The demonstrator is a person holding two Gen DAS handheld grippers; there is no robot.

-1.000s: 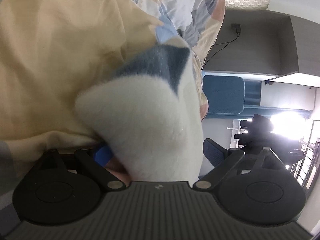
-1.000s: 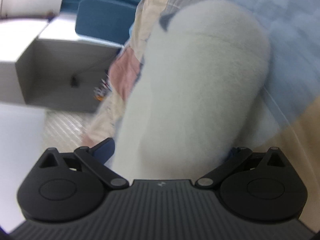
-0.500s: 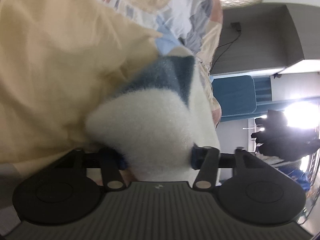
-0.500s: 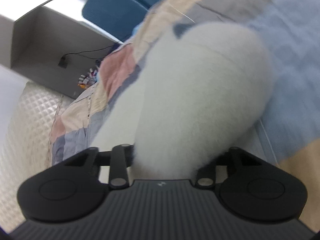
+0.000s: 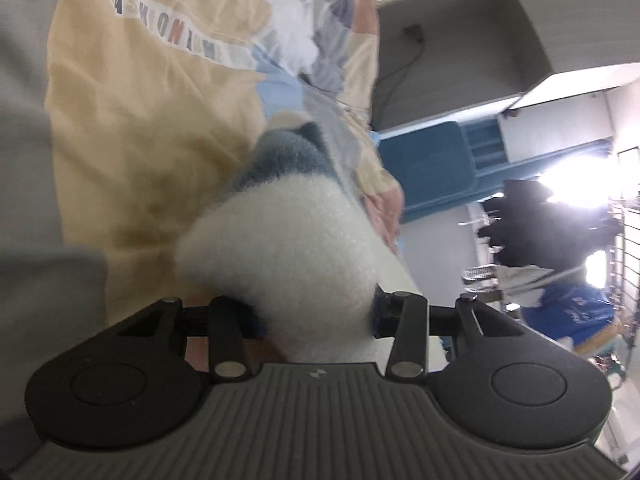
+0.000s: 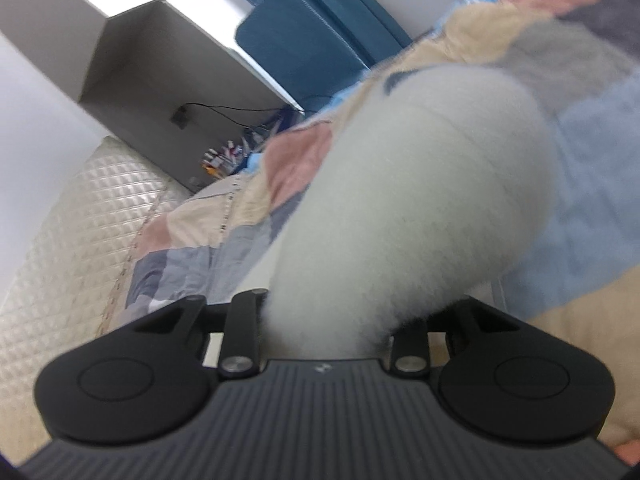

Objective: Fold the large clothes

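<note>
My left tool [image 5: 316,316] and right tool [image 6: 326,328] closing on fluffy white fleece garment [image 5: 288,248] (fingertips buried in pile); patchwork bedspread [image 6: 592,152] beneath, blurred.

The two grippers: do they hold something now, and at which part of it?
Both grip the white fleece garment. The closing left gripper pinches a bunched edge near its blue patch; the closing right gripper pinches another bunched white fold.

The fluffy white fleece garment [image 5: 288,248], with a blue-grey patch at its far end, bulges in a bunched fold above the patchwork bedspread [image 5: 160,120].
</note>
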